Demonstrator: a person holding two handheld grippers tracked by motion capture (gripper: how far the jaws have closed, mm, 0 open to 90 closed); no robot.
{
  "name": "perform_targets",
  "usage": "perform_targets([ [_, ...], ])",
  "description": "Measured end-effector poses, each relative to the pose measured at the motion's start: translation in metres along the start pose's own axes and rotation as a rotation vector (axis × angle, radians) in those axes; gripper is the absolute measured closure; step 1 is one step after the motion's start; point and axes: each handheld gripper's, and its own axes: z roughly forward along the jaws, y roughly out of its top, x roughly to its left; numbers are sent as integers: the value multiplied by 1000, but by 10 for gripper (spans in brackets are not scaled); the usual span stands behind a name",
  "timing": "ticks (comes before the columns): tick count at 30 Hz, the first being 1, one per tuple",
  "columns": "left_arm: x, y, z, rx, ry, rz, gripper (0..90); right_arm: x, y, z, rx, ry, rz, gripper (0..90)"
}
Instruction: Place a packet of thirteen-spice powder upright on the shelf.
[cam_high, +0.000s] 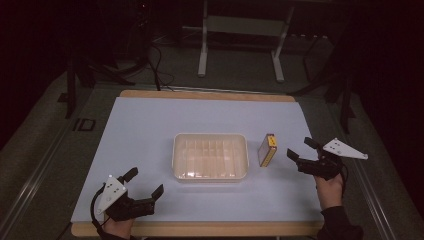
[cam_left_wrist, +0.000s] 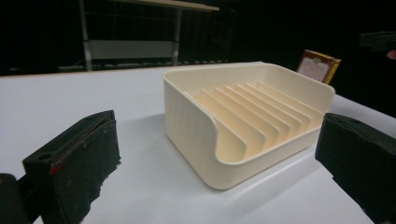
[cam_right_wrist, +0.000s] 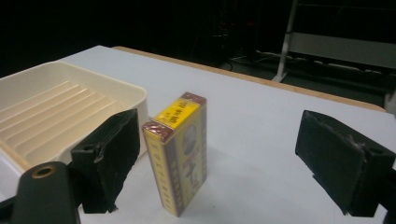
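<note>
Cream tray (cam_high: 210, 156) hides nothing; both grippers' jaws gape empty, box (cam_right_wrist: 179, 149) print blurred.

A cream tray (cam_high: 210, 156) looks like smooth moulded plastic with a soft sheen, its ribbed floor catching light. The box (cam_high: 267, 149) beside it looks like printed cardboard, slightly glossy, in yellow and dark red. The table (cam_high: 150, 120) has a matt, smooth, pale blue-white top with a wood-look edge along its near and far sides. The pads (cam_right_wrist: 109, 156) on the right gripper (cam_high: 300, 149) look black, matt and rough, frayed at the corners. A grey plate (cam_high: 111, 192) on the left gripper (cam_high: 146, 182) looks flat and matt.
</note>
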Motion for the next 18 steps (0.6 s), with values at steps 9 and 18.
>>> perform_targets([
  [9, -7, 0, -3, 0, 5, 43, 0, 0, 1, 2, 16, 26, 1, 138],
  [18, -8, -1, -4, 16, 1, 42, 0, 4, 4, 7, 147, 38, -38, 137],
])
